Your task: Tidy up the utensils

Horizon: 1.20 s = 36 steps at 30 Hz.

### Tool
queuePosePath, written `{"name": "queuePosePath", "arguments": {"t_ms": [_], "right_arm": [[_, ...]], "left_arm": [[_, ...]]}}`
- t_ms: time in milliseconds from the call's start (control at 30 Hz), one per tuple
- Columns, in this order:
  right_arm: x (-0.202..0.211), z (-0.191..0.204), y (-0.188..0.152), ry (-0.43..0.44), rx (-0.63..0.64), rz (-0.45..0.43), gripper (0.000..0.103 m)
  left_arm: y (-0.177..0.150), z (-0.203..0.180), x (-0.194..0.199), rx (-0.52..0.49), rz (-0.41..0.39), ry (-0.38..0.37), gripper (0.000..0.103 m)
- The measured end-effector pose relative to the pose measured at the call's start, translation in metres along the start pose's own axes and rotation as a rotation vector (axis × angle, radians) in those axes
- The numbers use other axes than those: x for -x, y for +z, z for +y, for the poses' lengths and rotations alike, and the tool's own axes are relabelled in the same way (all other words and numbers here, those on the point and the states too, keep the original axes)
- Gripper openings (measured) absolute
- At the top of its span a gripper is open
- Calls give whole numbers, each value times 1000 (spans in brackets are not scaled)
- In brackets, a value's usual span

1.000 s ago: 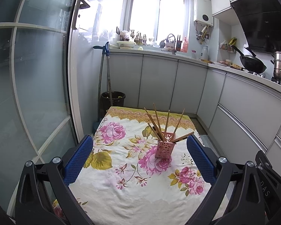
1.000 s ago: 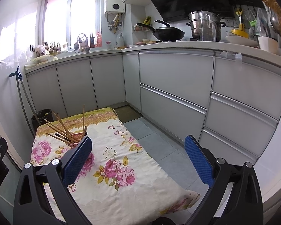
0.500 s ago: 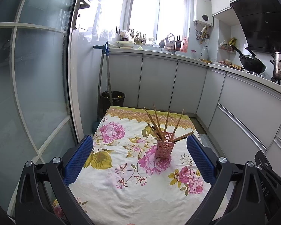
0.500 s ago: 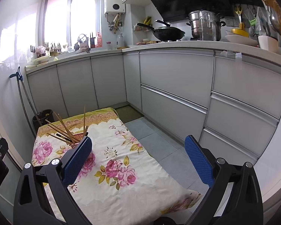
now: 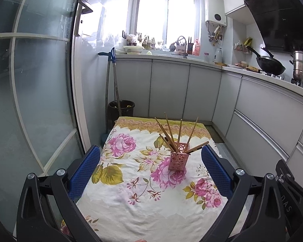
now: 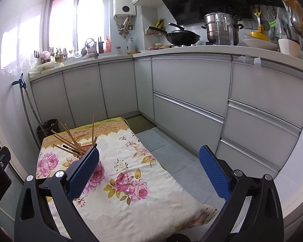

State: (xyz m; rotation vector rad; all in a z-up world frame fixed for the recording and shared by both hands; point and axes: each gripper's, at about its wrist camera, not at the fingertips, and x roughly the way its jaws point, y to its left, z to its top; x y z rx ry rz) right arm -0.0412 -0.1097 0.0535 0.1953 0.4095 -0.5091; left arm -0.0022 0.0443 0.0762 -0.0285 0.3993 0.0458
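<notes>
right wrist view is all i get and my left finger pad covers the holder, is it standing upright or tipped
Observer: Upright. The left wrist view shows the whole pink holder standing on the flowered cloth.
Operator: anything lying loose on the cloth near it
Observer: No. In that view all the chopsticks sit in the holder, fanned out, one leaning low toward the right.
Operator: is the left gripper on it
Observer: No. The left gripper is open, its fingers well short of the holder and empty. The right gripper is open too.
</notes>
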Motion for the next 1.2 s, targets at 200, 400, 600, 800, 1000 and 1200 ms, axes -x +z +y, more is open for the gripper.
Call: {"name": "queuePosePath", "arguments": {"t_ms": [200,400,600,800,1000,1200], "right_arm": [[1,-4,1,-4,-6,-6,96],[-2,-9,2,-7,-20,0,96],[-2,-9,2,-4,-18,0,96],[-2,-12,2,-7,-28,0,96],[-2,-14,2,-11,-31,-5,96],[-1,-15,2,-6,-32,-8,96]], "left_arm": [[-4,-10,1,-48,11,35,96],[-4,-7,1,-38,6,29,96],[-2,-4,-2,-26,16,-14,96],[0,-1,0,-3,-5,-49,91],[3,2,1,9,-24,-19,96],[2,4,-3,8,8,-25,96]]}}
